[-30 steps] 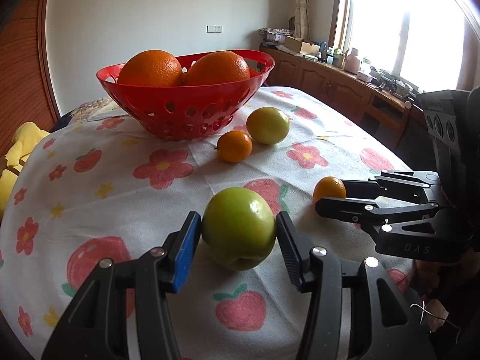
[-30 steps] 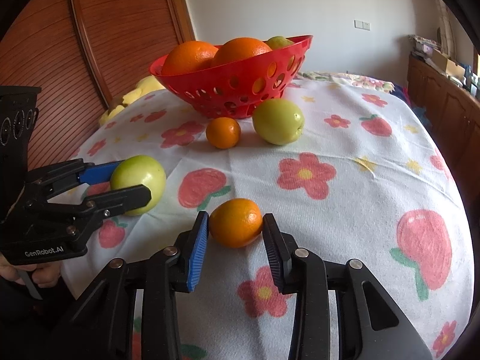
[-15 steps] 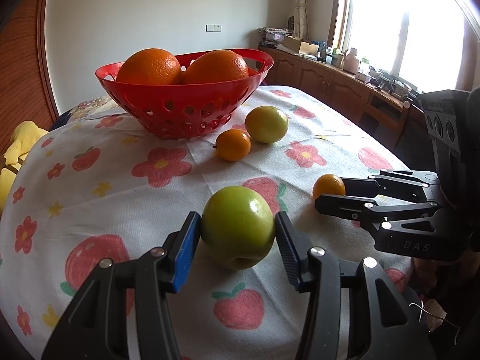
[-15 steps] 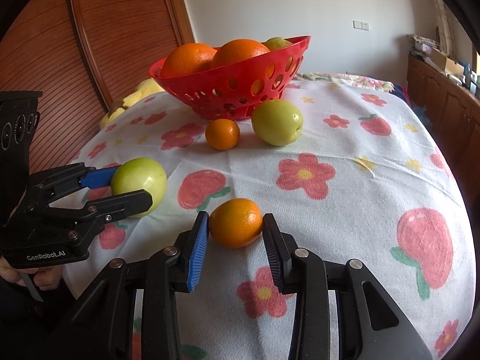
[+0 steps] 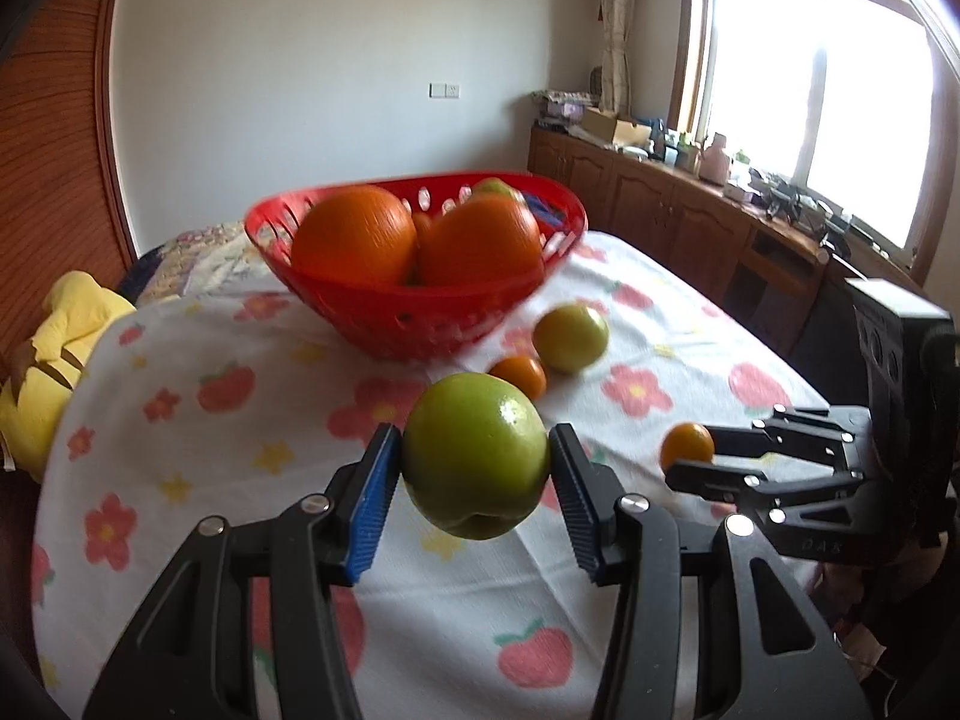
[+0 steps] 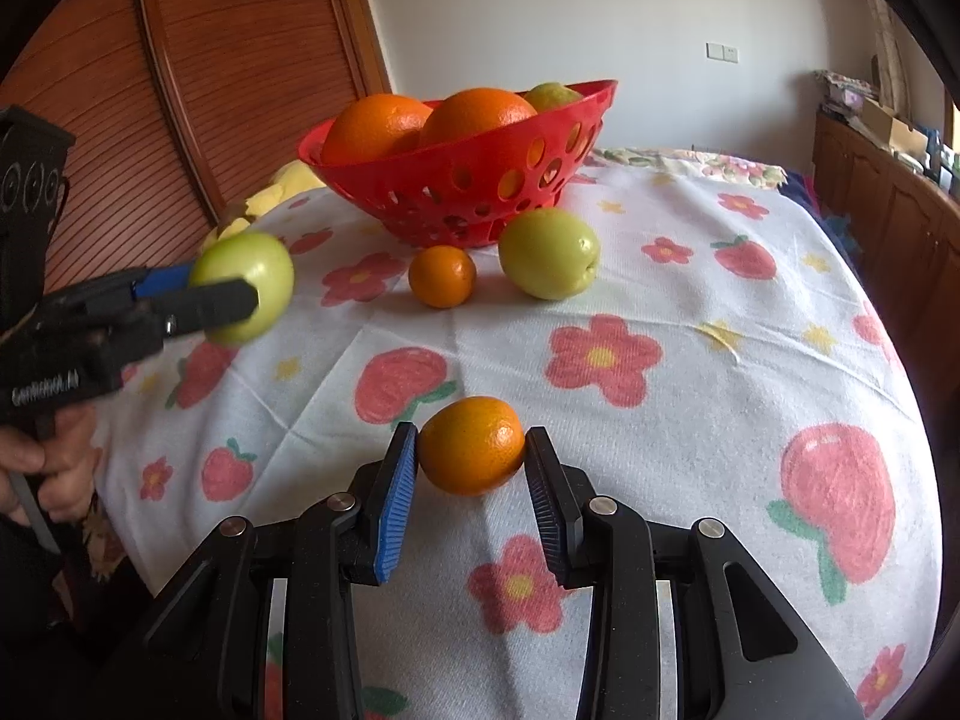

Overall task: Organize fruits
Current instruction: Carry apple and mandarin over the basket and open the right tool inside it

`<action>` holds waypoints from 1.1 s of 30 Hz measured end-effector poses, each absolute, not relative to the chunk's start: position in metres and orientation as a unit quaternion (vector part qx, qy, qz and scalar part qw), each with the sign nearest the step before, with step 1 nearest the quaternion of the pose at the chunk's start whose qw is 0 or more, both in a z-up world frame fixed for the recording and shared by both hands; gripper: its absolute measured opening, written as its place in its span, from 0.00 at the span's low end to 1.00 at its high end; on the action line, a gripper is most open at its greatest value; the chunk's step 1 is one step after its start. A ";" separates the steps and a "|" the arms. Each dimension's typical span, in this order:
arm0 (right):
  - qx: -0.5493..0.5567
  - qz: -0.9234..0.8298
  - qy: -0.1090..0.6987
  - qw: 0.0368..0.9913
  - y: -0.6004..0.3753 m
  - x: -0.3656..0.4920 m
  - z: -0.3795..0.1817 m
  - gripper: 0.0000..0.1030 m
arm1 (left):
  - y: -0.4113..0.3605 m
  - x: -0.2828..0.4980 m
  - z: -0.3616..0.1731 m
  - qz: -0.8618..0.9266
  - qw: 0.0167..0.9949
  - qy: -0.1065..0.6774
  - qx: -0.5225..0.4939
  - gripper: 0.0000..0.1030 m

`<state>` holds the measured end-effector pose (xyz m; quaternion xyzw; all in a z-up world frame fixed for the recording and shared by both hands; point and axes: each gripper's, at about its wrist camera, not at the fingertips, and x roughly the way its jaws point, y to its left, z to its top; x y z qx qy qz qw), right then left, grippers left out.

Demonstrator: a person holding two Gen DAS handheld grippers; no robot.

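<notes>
My left gripper [image 5: 474,471] is shut on a green apple [image 5: 474,450] and holds it in the air above the flowered tablecloth [image 5: 198,480]. The right wrist view shows that apple [image 6: 255,264] raised at the left, in the left gripper [image 6: 240,294]. My right gripper [image 6: 471,459] is shut on a small orange [image 6: 471,441] that rests on the cloth. The red basket [image 5: 414,318] at the back holds two big oranges [image 5: 354,234] and a green fruit. A mandarin [image 6: 442,276] and a second green apple [image 6: 549,252] lie loose in front of the basket [image 6: 456,180].
A yellow soft thing [image 5: 60,348] lies off the table's left edge. Wooden cabinets [image 5: 660,222] run under the window on the right. A ribbed wooden door [image 6: 240,60] stands behind the table. A person's hand [image 6: 54,468] grips the left tool's handle.
The left gripper has risen with the green apple, lifting it off the cloth; the basket now sits lower in its view. The right gripper and its orange have stayed still.
</notes>
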<state>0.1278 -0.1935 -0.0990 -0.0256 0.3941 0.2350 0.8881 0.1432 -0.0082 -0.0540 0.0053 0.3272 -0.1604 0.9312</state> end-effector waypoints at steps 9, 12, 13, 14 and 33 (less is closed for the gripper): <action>-0.048 0.228 0.362 0.903 -0.197 0.150 -0.062 0.35 | 0.002 0.166 -0.024 -0.158 0.942 0.296 0.005 0.48; -0.059 0.228 0.345 0.909 -0.194 0.164 -0.045 0.35 | 0.005 0.177 -0.014 -0.156 0.946 0.284 0.011 0.48; -0.064 0.229 0.339 0.910 -0.193 0.169 -0.040 0.35 | 0.005 0.180 -0.013 -0.156 0.946 0.283 0.012 0.48; -0.069 0.229 0.334 0.912 -0.192 0.174 -0.035 0.35 | 0.007 0.185 -0.010 -0.154 0.947 0.280 0.013 0.48; -0.128 0.266 0.310 0.903 -0.141 0.273 -0.010 0.35 | 0.028 0.250 0.006 -0.138 0.952 0.273 0.027 0.48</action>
